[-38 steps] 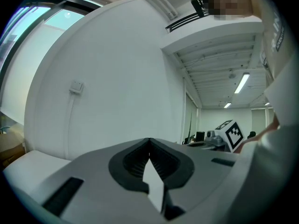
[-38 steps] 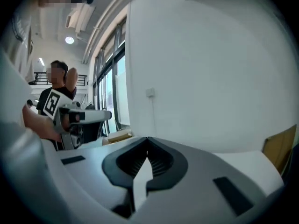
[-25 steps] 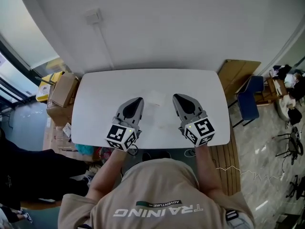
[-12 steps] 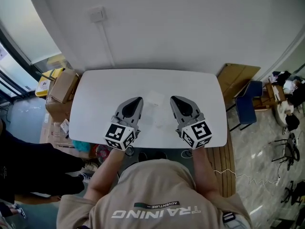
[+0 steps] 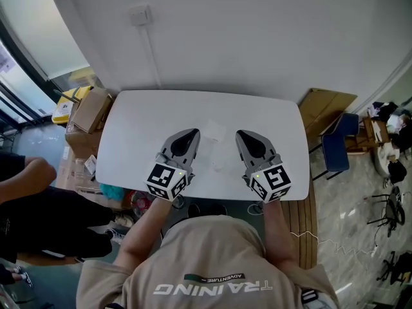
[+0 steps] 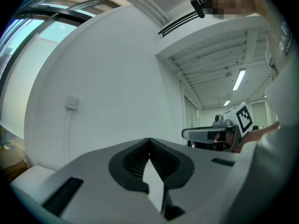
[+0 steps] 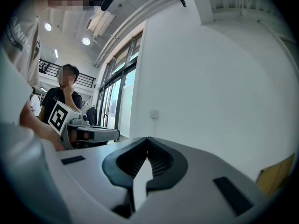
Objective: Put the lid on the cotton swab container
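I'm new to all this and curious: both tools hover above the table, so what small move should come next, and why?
Probably open the right gripper and dip it toward the faint clear items on the table. Both it and the left gripper are shut and empty, and both are aimed at the wall rather than down at the work.

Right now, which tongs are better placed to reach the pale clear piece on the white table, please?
Left, narrowly: left tongs sit closer to the pale clear piece than right tongs; both are shut.
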Demonstrator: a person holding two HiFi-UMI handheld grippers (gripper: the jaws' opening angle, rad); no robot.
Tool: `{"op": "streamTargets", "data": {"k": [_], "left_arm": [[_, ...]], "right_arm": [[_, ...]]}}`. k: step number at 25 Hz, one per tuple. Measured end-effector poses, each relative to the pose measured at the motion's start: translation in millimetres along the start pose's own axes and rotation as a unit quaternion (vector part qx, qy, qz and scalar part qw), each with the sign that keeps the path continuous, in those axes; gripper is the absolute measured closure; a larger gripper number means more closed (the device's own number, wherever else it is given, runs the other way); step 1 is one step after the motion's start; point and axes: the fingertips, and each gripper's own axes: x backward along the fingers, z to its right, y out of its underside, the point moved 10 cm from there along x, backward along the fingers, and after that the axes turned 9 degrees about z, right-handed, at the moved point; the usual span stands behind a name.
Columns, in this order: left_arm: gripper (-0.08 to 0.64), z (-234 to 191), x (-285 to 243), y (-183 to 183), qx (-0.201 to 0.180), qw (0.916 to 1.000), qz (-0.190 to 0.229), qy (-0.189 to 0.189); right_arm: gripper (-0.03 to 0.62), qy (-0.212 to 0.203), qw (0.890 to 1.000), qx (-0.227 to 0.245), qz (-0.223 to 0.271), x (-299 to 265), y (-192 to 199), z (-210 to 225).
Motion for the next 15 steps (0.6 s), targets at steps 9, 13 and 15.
{"op": "streamTargets", "data": {"k": [9, 13, 15], "left_arm": [[0.548, 4.0, -0.9, 6.3, 0.005, 1.0000, -0.007, 0.001], [0.548, -0.9, -2.6, 5.7, 0.004, 1.0000, -0.007, -0.003], [0.548, -3.1, -3.9, 4.6, 0.002, 1.0000, -0.006, -0.004]], "right_arm": [[0.575, -0.003, 1.000, -0.004, -0.005, 1.5, 9.0, 4.2], [0.575, -0.008, 1.000, -0.002, -0.007, -3.3, 9.0, 6.8], [0.575, -0.009, 1.000, -0.001, -0.005, -5.9, 8.2, 8.3]]}}
